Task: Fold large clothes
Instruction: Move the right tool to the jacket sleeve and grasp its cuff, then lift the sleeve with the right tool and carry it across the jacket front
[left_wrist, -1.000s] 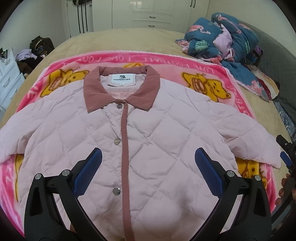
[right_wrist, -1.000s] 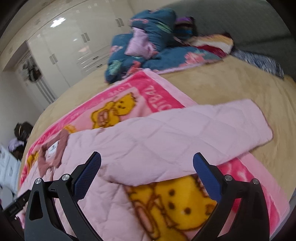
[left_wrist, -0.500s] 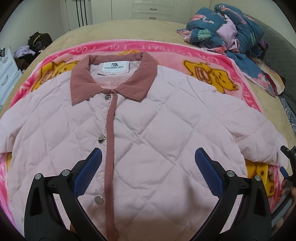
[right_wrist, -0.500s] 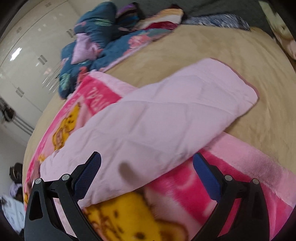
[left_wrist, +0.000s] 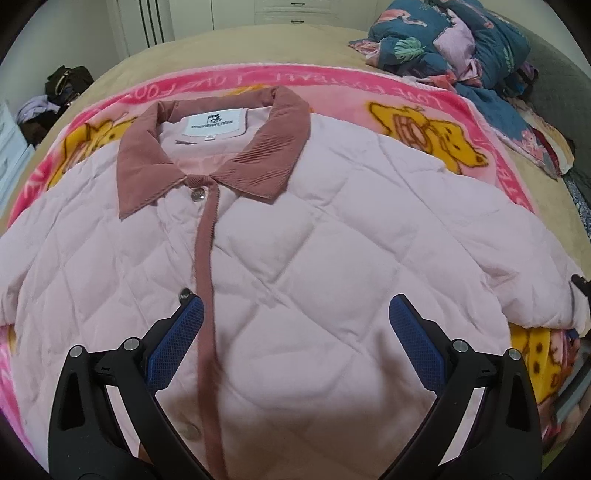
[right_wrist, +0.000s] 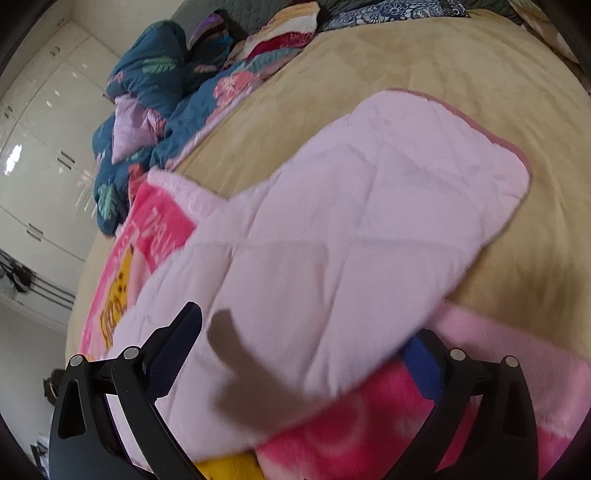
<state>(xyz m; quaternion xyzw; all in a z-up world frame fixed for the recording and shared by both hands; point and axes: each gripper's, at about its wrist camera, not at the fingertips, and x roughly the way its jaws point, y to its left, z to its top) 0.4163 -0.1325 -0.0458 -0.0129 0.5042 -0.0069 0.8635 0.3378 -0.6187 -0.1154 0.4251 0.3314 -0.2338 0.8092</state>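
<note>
Both my hands have dropped closer: right fingers (right_wrist: 303, 354), spread wide, straddle the sleeve (right_wrist: 369, 229) to lift it; left fingers (left_wrist: 295, 332) hover apart above the jacket (left_wrist: 295, 240), flat on the blanket (left_wrist: 424, 99).

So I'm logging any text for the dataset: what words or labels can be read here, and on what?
"LOVE FOOTBALL", upside down, repeated along the far border of the pink blanket.
White neck label inside the jacket collar: a small logo over one line of brand lettering, too small to read.
Blanket lettering in the right wrist view: cut off and blurred, unreadable.
</note>
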